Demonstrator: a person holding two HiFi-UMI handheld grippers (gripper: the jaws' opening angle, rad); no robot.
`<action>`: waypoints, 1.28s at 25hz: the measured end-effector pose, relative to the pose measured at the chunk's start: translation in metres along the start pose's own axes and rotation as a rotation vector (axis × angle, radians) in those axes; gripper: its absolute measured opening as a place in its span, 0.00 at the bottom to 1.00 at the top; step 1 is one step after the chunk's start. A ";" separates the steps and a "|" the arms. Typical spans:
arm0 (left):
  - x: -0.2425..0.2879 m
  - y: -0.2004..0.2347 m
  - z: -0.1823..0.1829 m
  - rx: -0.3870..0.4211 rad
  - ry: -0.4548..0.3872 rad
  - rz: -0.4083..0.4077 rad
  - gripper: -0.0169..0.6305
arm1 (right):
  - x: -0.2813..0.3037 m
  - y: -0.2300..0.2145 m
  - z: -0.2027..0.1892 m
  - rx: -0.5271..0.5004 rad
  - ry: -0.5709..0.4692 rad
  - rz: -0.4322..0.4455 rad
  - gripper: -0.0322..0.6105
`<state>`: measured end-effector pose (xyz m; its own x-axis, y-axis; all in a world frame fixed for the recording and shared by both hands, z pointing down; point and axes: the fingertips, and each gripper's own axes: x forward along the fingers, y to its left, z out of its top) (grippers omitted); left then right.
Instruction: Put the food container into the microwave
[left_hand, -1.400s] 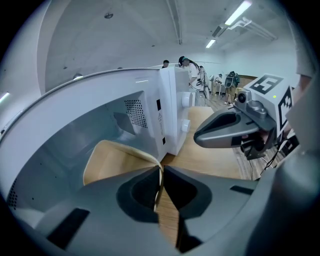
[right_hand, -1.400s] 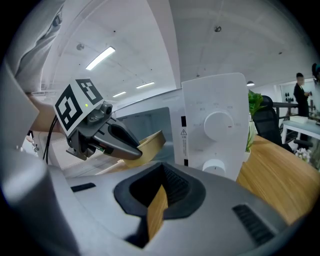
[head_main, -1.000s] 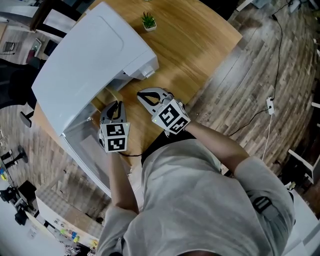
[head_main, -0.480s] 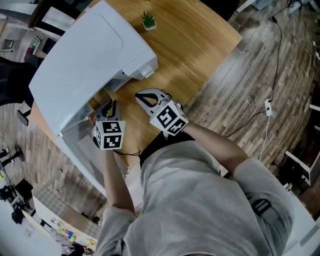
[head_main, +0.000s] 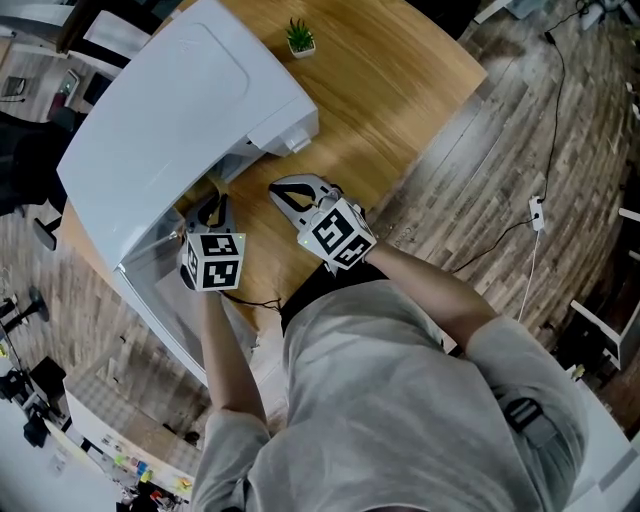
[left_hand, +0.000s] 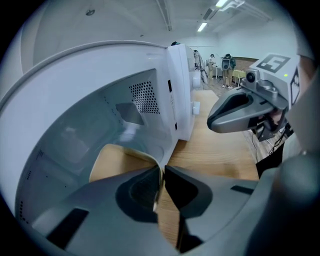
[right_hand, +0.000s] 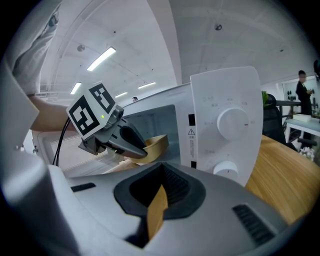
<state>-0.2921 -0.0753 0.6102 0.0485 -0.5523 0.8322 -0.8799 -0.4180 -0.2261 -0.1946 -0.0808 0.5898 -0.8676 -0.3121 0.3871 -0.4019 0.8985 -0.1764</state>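
A white microwave (head_main: 180, 100) stands on the wooden table (head_main: 400, 80) with its door (head_main: 160, 290) swung open toward me. My left gripper (head_main: 213, 207) is at the mouth of the cavity, shut on the thin rim of a tan food container (left_hand: 120, 160). The container rests partly inside the cavity, over the floor of the oven. In the right gripper view the container (right_hand: 155, 145) shows just past the left gripper (right_hand: 142, 150). My right gripper (head_main: 280, 190) hovers over the table in front of the control panel (right_hand: 225, 125), shut and holding nothing.
A small potted plant (head_main: 299, 38) sits at the far edge of the table, behind the microwave. A cable and plug (head_main: 540, 210) lie on the wooden floor to the right. People stand far off in the room's background.
My left gripper has moved up and to the left with the container, further into the microwave opening. The right gripper has barely shifted.
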 end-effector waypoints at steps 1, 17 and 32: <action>0.001 0.001 0.000 0.007 0.003 0.002 0.10 | 0.000 -0.001 0.001 0.001 -0.001 -0.002 0.06; 0.015 0.019 0.010 0.060 0.013 0.040 0.11 | 0.001 -0.012 0.000 0.000 0.010 -0.017 0.06; 0.026 0.034 0.008 0.074 0.040 0.074 0.10 | 0.002 -0.012 -0.006 0.018 0.017 -0.009 0.06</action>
<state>-0.3165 -0.1097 0.6205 -0.0359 -0.5550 0.8311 -0.8428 -0.4300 -0.3236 -0.1900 -0.0908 0.5981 -0.8589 -0.3151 0.4038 -0.4153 0.8899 -0.1887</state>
